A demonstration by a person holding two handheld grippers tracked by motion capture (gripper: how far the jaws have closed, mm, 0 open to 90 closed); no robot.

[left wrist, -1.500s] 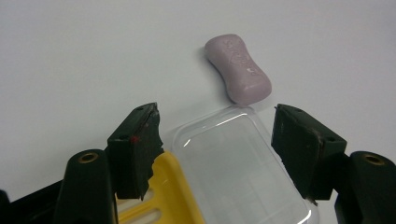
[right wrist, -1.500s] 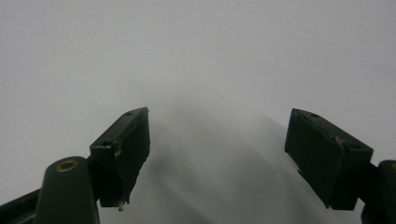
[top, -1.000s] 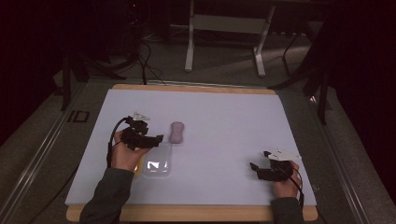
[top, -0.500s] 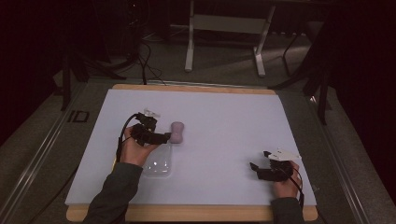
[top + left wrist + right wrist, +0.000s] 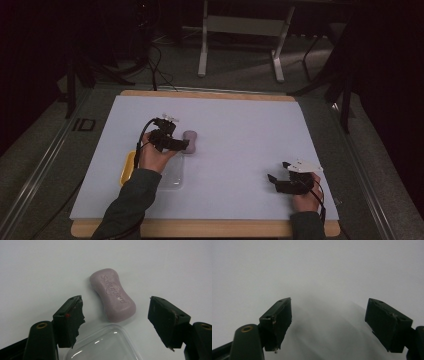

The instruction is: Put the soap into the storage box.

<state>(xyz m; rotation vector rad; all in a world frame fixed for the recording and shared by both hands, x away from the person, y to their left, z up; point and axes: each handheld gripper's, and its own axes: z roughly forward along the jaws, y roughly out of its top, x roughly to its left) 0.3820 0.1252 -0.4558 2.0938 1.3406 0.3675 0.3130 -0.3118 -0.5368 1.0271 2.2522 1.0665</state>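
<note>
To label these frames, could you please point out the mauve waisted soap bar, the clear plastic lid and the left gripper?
Mauve waisted soap bar (image 5: 113, 294), left gripper view, embossed top face.
Clear plastic lid (image 5: 106, 347), left gripper view, domed top.
Left gripper (image 5: 115, 322), left gripper view, midway between its open jaws.

Dim room, lit table (image 5: 240, 125); soft shadows, both gripper views slightly blurred.

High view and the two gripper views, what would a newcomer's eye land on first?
The pale purple soap bar lying flat on the white table, just ahead of the left gripper, whose open jaws have just been widening with nothing between them. Next, the clear plastic lid close under that gripper, beside a yellow tray. The right gripper sits open at the table's near right.
</note>
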